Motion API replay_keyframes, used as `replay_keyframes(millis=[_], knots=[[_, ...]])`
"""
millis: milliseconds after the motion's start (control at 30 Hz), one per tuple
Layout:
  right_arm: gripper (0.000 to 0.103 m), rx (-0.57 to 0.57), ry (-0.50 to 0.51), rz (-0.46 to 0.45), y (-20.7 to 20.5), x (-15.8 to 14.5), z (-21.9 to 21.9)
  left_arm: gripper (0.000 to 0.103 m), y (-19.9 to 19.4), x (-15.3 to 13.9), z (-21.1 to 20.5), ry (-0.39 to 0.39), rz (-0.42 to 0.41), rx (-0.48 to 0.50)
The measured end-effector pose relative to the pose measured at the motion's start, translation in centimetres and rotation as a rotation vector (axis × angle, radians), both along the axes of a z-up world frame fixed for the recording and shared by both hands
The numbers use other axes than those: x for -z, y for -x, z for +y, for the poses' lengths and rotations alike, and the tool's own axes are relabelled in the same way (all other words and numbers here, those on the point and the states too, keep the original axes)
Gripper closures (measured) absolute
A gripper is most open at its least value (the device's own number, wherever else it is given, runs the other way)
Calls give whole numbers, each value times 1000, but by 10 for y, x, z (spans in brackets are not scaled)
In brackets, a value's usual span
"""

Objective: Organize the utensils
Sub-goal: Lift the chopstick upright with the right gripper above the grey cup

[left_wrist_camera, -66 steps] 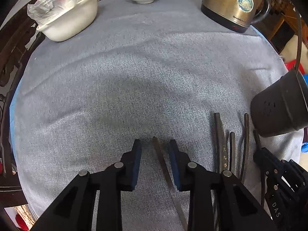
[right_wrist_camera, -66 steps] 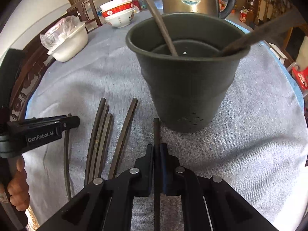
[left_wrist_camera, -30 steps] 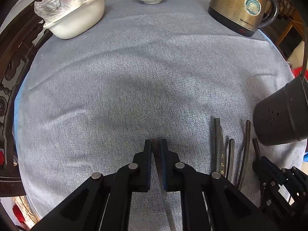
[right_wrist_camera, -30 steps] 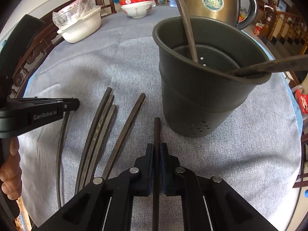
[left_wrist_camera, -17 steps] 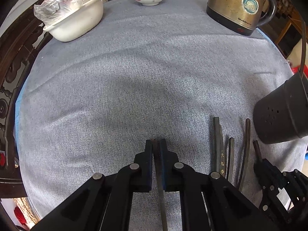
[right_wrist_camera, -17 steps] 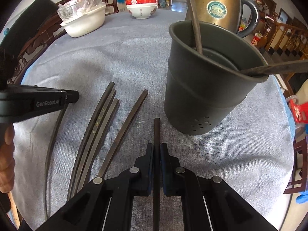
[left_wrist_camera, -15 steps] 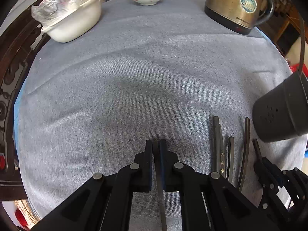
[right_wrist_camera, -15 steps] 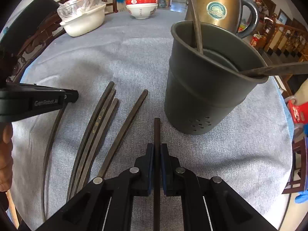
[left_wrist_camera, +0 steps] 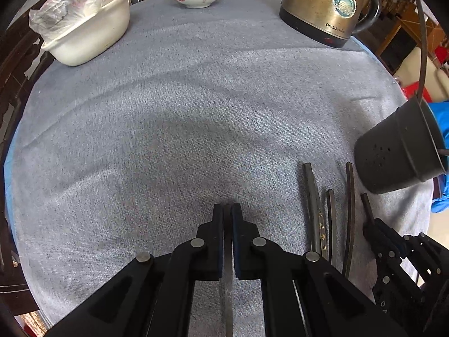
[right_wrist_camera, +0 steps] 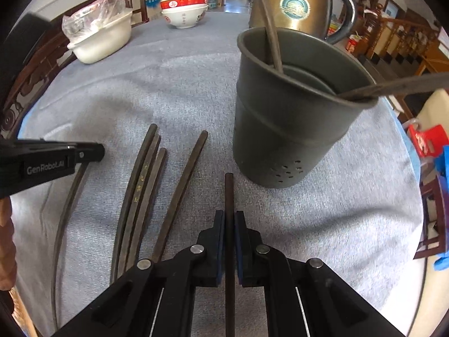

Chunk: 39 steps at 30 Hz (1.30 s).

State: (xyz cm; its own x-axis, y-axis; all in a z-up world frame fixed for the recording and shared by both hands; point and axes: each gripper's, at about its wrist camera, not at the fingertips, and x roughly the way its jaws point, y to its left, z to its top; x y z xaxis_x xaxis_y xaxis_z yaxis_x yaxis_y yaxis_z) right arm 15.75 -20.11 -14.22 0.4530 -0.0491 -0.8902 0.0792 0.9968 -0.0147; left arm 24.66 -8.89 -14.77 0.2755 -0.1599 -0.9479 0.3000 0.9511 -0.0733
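While clamped on one chopstick (right_wrist_camera: 228,196) lying lengthwise between its fingers, right gripper (right_wrist_camera: 229,224) sits just beside holder (right_wrist_camera: 289,118), ahead-right, nearer than left gripper (left_wrist_camera: 227,219), likewise clenched on a thin chopstick (left_wrist_camera: 228,280) over counter (left_wrist_camera: 168,140).

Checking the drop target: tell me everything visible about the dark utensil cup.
The utensil cup is a dark grey-green, matte, metal-looking tumbler, tapering toward its base, with a rolled rim, a ridge round the body and small drain holes low on the wall. It stands upright on the grey tablecloth, ahead of the right gripper. Two dark chopsticks lean inside against its rim.
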Motion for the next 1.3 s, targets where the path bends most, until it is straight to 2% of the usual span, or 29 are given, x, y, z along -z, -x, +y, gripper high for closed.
replay_keyframes(millis=[333, 667, 900, 1300], knots=[[96, 34, -123, -75, 23, -18, -22, 97, 29, -14, 22, 59, -16, 23], [96, 15, -293, -204, 44, -50, -45, 97, 45, -53, 36, 122, -56, 46], [96, -2, -334, -292, 57, -82, -48, 97, 55, -92, 36, 166, -118, 55], [96, -14, -342, -418, 77, -130, -49, 97, 78, -153, 28, 213, -253, 84]])
